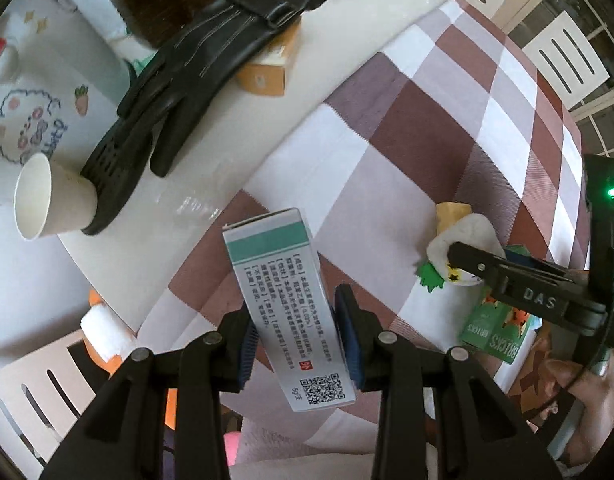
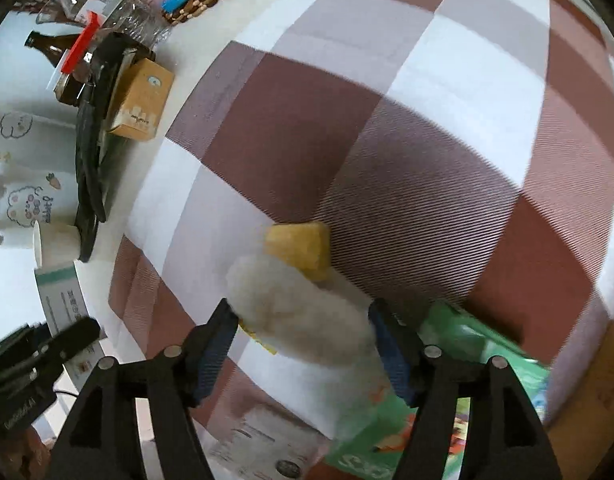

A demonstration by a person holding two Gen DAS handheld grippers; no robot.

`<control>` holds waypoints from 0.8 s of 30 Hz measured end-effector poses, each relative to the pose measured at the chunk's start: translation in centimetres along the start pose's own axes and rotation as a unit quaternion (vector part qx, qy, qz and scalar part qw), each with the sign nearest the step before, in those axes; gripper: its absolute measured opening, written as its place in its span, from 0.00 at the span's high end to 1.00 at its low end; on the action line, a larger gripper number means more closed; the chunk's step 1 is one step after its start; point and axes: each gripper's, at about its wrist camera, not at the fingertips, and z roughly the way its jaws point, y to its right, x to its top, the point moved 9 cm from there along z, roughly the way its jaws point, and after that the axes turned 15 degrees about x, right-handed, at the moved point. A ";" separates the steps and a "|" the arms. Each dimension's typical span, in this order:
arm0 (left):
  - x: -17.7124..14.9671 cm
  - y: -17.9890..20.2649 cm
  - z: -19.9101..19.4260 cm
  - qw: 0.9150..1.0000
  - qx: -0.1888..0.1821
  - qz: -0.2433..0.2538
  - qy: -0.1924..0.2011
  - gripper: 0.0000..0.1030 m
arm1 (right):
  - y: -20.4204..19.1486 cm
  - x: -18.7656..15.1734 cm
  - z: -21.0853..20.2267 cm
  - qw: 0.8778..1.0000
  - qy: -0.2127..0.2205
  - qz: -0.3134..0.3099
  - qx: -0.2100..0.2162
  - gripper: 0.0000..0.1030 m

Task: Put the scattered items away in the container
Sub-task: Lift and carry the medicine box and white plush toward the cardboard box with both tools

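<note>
Left wrist view: left gripper [image 1: 294, 340] closed partway, blue pads pressed on both long sides of the medicine box [image 1: 285, 304].
Medicine box: white carton with teal band, printed text and QR code, held tilted, top end toward 11 o'clock, above the checkered cloth [image 1: 387, 128].
Clutter at 10 o'clock: black glove [image 1: 179, 80] draped over a tan carton [image 1: 267, 68]; paper cup [image 1: 47, 200] on its side, base touching the glove's fingertips.
Cloth edge: runs from 7 o'clock toward 1 o'clock; white tabletop [image 1: 187, 184] beyond it.
Right wrist view: right gripper [image 2: 303, 340] wide, jaws either side of the plush toy [image 2: 299, 304]; contact with the pads cannot be told, view blurred.
Plush toy: white fuzzy body with a yellow end [image 2: 301, 248] pointing to 12 o'clock, lying on the cloth.
Beside toy: green Bricks box [image 2: 447, 400] at 5 o'clock, just beside the right finger.
Open room: bare cloth from 12 to 3 o'clock.
</note>
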 end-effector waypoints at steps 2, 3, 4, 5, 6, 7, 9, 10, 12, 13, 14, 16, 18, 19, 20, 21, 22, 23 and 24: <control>0.0 0.0 0.1 1.000 0.000 -0.001 -0.001 0.64 | -0.3 -0.2 0.1 1.000 0.008 0.004 0.012 0.55; 0.0 0.1 0.1 1.000 0.000 0.000 -0.001 0.64 | -0.5 -0.4 0.1 1.000 0.009 0.005 0.013 0.58; 0.0 0.2 0.0 1.000 0.000 0.001 0.000 0.64 | -0.7 -0.4 -0.2 1.000 0.012 0.001 0.006 0.60; 0.0 0.3 -0.1 1.000 0.001 0.003 0.001 0.64 | -0.9 -0.6 -0.6 1.000 0.016 -0.009 -0.002 0.60; 0.1 0.5 -0.3 1.000 0.002 0.007 0.004 0.64 | -1.1 -0.8 -1.1 1.000 0.020 -0.015 -0.005 0.61; 0.2 0.8 -0.4 1.000 0.004 0.012 0.007 0.64 | -1.3 -1.0 -1.5 1.000 0.024 -0.017 -0.005 0.61; 0.2 1.4 -0.7 1.000 0.005 0.020 0.011 0.64 | -1.8 -1.5 -3.1 0.999 0.037 -0.017 0.001 0.61; 0.2 1.7 -0.9 1.000 0.005 0.025 0.014 0.64 | -1.9 -1.7 -3.7 0.999 0.043 -0.019 0.002 0.61; 0.2 2.6 -1.4 0.999 0.005 0.039 0.020 0.64 | -2.3 -2.0 -5.5 0.998 0.058 -0.021 0.002 0.61; 0.2 3.0 -1.7 0.999 0.004 0.046 0.023 0.64 | -2.4 -2.2 -6.3 0.998 0.064 -0.022 0.002 0.61; 0.2 3.4 -1.9 0.998 0.003 0.051 0.025 0.64 | -2.5 -2.2 -6.9 0.997 0.070 -0.022 0.001 0.61; 0.1 4.5 -2.6 0.997 0.001 0.068 0.032 0.64 | -2.6 -2.6 -8.3 0.996 0.083 -0.023 -0.001 0.61; 0.0 5.4 -3.2 0.996 -0.002 0.081 0.039 0.64 | -2.6 -2.8 -9.4 0.995 0.093 -0.023 -0.001 0.61; 0.0 5.9 -3.7 0.995 -0.004 0.089 0.043 0.64 | -2.6 -3.0 -10.0 0.995 0.098 -0.021 0.000 0.61; -0.1 6.2 -4.0 0.994 -0.005 0.094 0.047 0.64 | -2.5 -3.2 -10.6 0.995 0.103 -0.017 0.000 0.61; -0.1 6.8 -4.6 0.993 -0.007 0.103 0.053 0.64 | -2.4 -3.4 -11.1 0.994 0.108 -0.015 -0.002 0.61; -0.1 7.1 -5.0 0.993 -0.008 0.108 0.056 0.64 | -2.3 -3.5 -11.5 0.994 0.112 -0.014 -0.003 0.61; -0.1 7.5 -5.4 0.992 -0.010 0.114 0.060 0.64 | -2.3 -3.6 -11.9 0.993 0.118 -0.014 -0.004 0.61; -0.2 8.0 -6.0 0.990 -0.012 0.123 0.066 0.64 | -2.3 -3.8 -12.3 0.992 0.123 -0.011 -0.004 0.61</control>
